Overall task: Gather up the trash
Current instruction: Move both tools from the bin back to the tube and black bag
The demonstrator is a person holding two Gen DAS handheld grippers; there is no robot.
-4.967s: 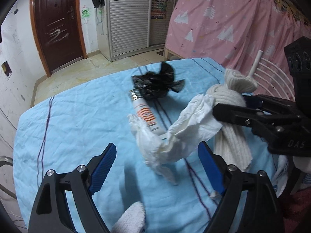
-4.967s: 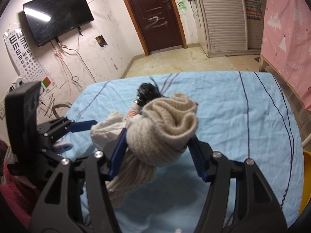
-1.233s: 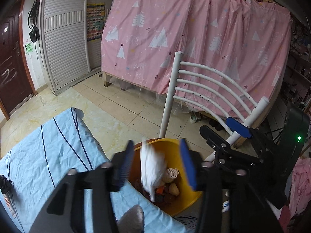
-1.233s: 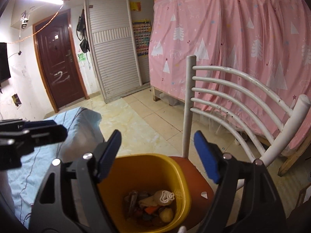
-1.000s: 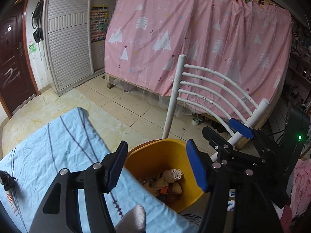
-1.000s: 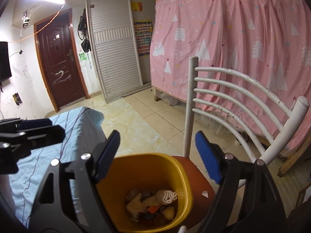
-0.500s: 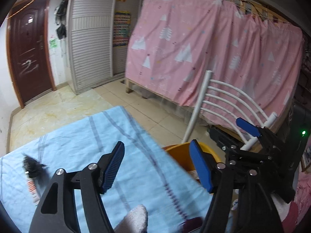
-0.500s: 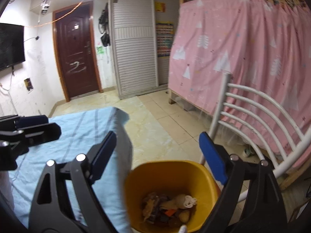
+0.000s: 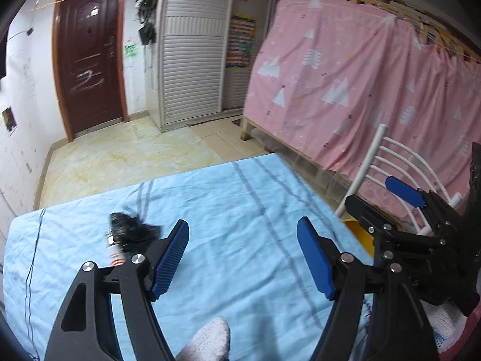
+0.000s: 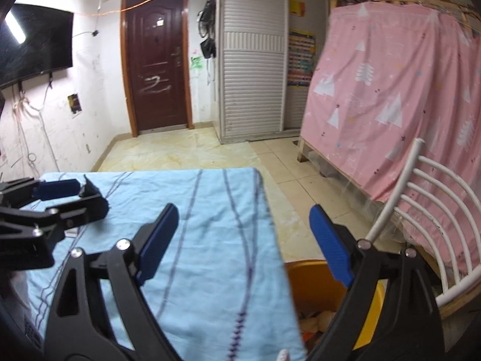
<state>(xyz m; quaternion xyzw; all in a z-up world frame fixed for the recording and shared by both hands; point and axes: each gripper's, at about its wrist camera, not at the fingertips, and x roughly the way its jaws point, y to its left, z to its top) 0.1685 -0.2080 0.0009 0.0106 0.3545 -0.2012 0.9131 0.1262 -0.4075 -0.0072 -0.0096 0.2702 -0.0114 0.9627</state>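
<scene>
Lying on the light blue striped cloth of the tabletop (image 9: 240, 210), a crumpled black plastic bag (image 9: 132, 230) is seen far left in the left wrist view, with a white spray bottle (image 9: 115, 251) bearing an orange mark just beside and partly under it. Both are placed ahead and to the left of the left tool (image 9: 243, 257), close to its left finger but outside the gap. The left tool is held wide open, with nothing between its blue pads (image 9: 170, 258). Farther right, the right tool (image 9: 402, 192) is seen from the side, and a sliver of the yellow bin (image 9: 357, 234) is visible beyond the tabletop's edge, below a white chair back (image 9: 372, 156).

In the right wrist view, the left tool (image 10: 57, 189) is seen at the far left over the cloth. The right tool (image 10: 243, 242) is spread wide and empty, set over the tabletop's right edge. The yellow bin (image 10: 312, 282) is placed below its right finger, with scraps of trash (image 10: 318, 319) inside, blurred. The chair back (image 10: 421, 198) stands to the right.
</scene>
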